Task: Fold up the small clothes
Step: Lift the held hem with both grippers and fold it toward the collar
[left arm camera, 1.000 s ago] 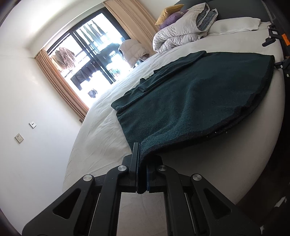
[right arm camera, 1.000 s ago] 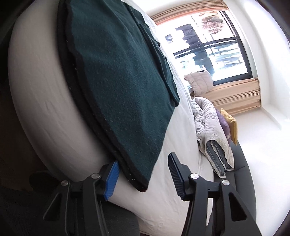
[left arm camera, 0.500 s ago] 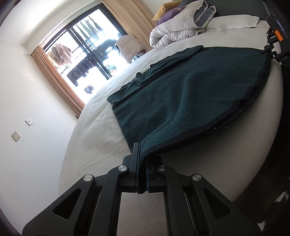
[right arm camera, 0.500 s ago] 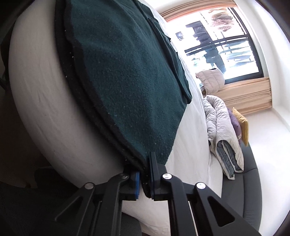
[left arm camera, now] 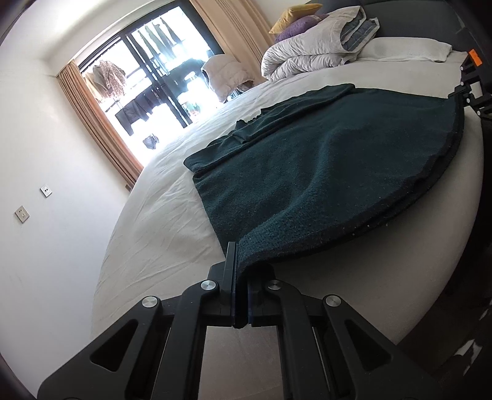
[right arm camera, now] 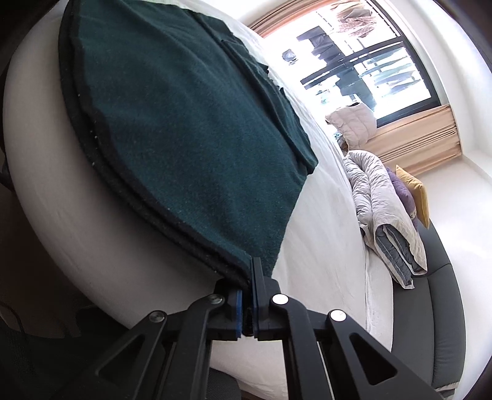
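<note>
A dark green knit garment [left arm camera: 323, 172] lies spread on a white bed [left arm camera: 172, 212], its hem hanging over the near edge. My left gripper [left arm camera: 241, 270] is shut on one hem corner. My right gripper [right arm camera: 248, 277] is shut on the other hem corner of the same garment [right arm camera: 190, 123]. The right gripper also shows at the far right of the left wrist view [left arm camera: 470, 89]. The hem is stretched between the two grippers along the bed [right arm camera: 326, 246] edge.
A folded grey duvet [left arm camera: 310, 52] and purple and yellow cushions [left arm camera: 295, 21] lie at the head of the bed. A large window with curtains [left arm camera: 147, 89] is beyond the bed. A dark bed frame [right arm camera: 436, 307] curves around the mattress.
My right gripper, open around the hem corner a second ago, has shut on it. Both grippers have lifted and pulled the hem slightly, with the views tilting.
</note>
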Action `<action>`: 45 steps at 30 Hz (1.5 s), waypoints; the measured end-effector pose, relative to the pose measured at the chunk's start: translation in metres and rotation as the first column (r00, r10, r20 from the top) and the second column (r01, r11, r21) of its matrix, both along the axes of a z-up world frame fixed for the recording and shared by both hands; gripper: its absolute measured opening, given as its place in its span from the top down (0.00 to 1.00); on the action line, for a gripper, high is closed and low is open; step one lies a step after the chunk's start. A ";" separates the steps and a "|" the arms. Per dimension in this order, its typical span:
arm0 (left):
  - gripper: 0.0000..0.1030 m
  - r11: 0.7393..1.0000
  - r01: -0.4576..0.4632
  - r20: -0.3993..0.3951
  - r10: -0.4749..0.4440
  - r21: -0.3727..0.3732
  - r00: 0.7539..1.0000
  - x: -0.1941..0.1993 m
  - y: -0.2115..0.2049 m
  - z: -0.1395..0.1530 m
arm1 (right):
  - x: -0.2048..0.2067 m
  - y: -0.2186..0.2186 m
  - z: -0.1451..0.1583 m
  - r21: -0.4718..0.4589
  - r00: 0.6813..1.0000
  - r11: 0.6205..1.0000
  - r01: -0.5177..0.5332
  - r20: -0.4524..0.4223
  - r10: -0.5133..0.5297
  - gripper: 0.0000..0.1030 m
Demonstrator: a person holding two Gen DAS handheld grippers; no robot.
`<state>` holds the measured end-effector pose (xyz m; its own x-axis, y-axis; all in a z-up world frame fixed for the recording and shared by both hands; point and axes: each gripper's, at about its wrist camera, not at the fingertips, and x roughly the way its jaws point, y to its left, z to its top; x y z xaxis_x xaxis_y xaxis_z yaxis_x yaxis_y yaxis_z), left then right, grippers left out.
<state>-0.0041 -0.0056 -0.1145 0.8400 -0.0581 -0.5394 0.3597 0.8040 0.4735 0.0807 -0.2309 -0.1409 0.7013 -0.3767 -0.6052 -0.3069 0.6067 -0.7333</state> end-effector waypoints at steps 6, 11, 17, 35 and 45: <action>0.97 1.000 -0.018 0.006 0.018 -0.026 1.000 0.007 0.002 0.007 | 0.006 0.001 0.012 0.012 0.999 1.000 0.006 0.032 -0.007 0.97; 0.97 0.998 -0.034 0.016 0.035 -0.050 0.999 0.015 0.004 0.015 | 0.014 0.000 0.022 0.032 0.998 0.999 0.015 0.057 -0.017 0.97; 0.97 0.996 -0.045 0.033 0.048 -0.077 0.998 0.028 0.004 0.028 | 0.025 -0.003 0.035 0.062 0.996 0.998 0.027 0.083 -0.032 0.97; 0.97 0.993 -0.069 0.079 0.077 -0.097 0.994 0.083 0.001 0.065 | 0.067 -0.018 0.077 0.172 0.984 0.984 0.050 0.162 -0.078 0.97; 0.97 0.990 -0.096 0.074 0.104 -0.104 0.992 0.140 0.000 0.082 | 0.121 -0.030 0.099 0.225 0.980 0.973 0.044 0.182 -0.086 0.97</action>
